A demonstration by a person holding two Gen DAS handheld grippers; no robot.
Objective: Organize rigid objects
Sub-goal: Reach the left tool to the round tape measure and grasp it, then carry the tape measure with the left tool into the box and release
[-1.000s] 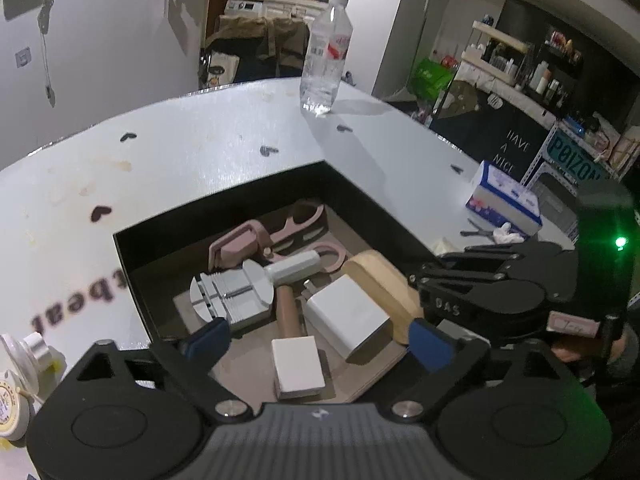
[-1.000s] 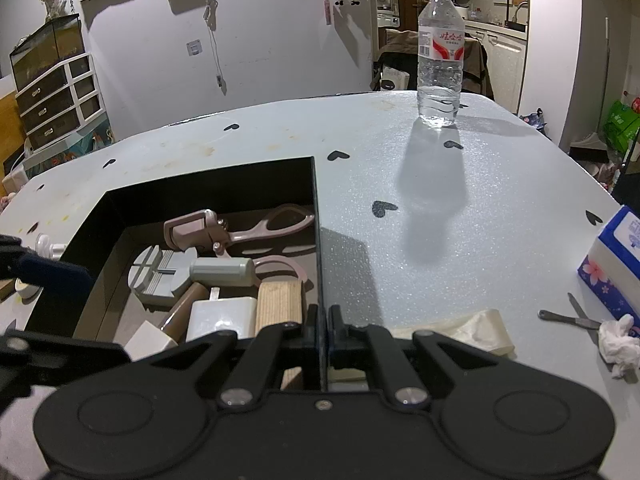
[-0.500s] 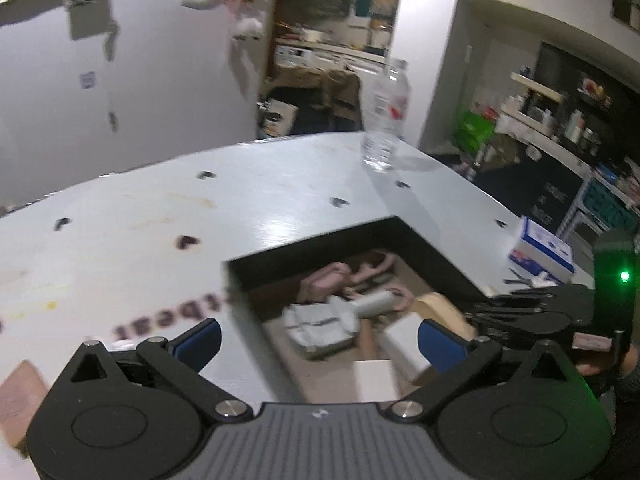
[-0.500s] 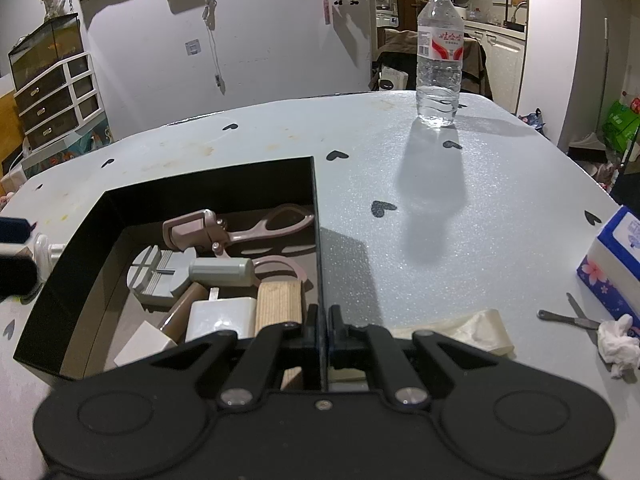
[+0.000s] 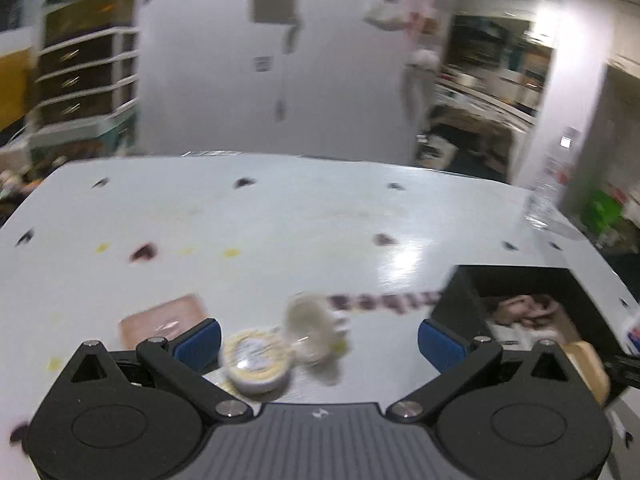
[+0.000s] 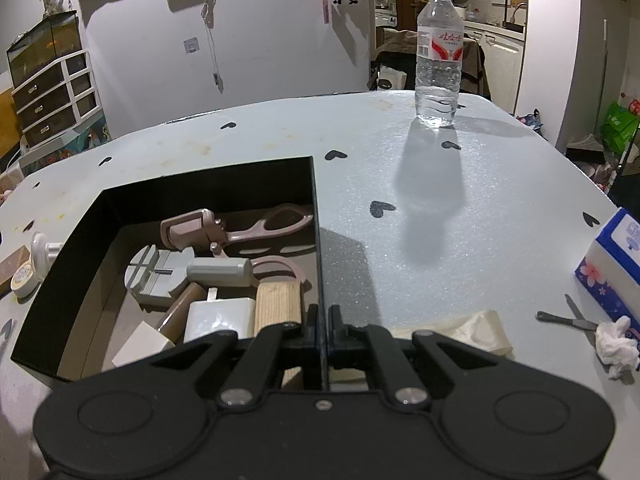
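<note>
A black open box (image 6: 208,178) sits on the white table and holds several rigid items: a pink tool (image 6: 224,230), a grey round holder (image 6: 160,270), a white charger (image 6: 220,318), a wooden block (image 6: 278,300). My right gripper (image 6: 322,322) is shut on the box's right wall (image 6: 318,240). My left gripper (image 5: 318,338) is open and empty, with a round tape roll (image 5: 256,362) and a white knob (image 5: 316,332) between its fingers on the table. A pink flat block (image 5: 164,318) lies by the left finger. The left view is blurred.
A water bottle (image 6: 438,56) stands at the back. A tissue pack (image 6: 614,256), small scissors (image 6: 568,318), a crumpled tissue (image 6: 616,346) and a cream plastic bag (image 6: 460,330) lie at the right. The box also shows in the left wrist view (image 5: 520,312).
My left gripper has swung left, away from the box, and now frames the tape roll and the knob. My right gripper has stayed shut on the box wall.
</note>
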